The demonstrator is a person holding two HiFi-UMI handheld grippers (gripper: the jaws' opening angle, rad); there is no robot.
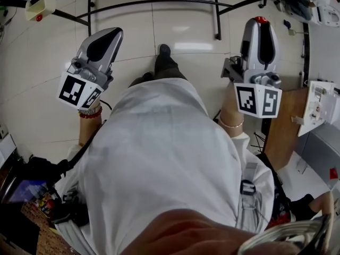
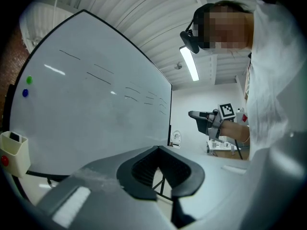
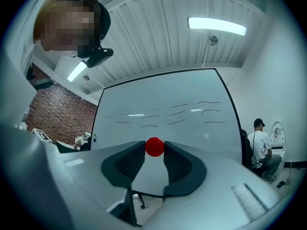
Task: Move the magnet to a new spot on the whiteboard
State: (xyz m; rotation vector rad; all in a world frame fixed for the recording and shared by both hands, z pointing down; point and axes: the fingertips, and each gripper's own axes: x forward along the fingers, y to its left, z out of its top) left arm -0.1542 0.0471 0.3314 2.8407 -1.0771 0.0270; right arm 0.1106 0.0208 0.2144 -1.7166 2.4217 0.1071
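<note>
While right gripper (image 3: 154, 148) grips magnet (image 3: 154, 146), whiteboard (image 3: 163, 102) is mostly blank btwn edges.

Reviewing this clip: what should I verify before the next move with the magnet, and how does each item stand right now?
1. Red magnet gripped between the right gripper jaws: ok.
2. Magnet off the whiteboard, which lies ahead of the jaws: ok.
3. Bare board surface available for a new spot: ok.
4. Green magnet and blue magnet at the board's edge, out of the way: ok.
5. Left gripper empty, jaws together: ok.
6. Gap left to the board: cannot tell.
</note>
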